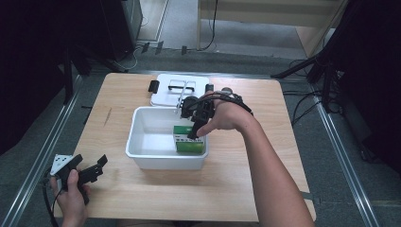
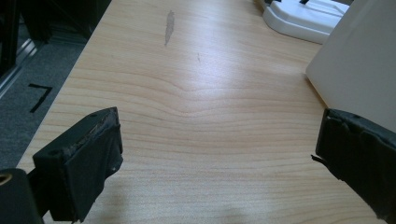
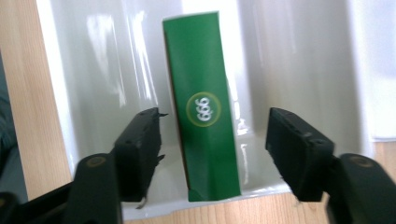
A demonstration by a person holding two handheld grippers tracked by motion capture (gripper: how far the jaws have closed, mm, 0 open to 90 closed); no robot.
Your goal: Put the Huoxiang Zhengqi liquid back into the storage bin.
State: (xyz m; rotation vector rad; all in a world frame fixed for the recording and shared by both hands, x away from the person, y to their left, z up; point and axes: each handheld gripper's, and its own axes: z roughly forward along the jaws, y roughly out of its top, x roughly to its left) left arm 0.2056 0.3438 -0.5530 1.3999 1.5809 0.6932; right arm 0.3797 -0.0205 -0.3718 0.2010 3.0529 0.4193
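Overhead, my right gripper (image 1: 195,124) hangs over the white rectangular plastic tub (image 1: 142,151), above the green cardboard box (image 1: 189,144) standing at its near-right wall. Right gripper view: jaws parted, flanking the box with gaps either side. Left gripper (image 1: 90,171) rests on the light wooden table (image 1: 227,184), jaws wide, nothing between.

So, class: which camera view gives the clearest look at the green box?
The right gripper view: the green box stands close up between the open jaws, its round logo readable, inside the white tub. The high view shows it smaller, partly behind the right hand-held gripper. The left gripper view shows table and tub wall.
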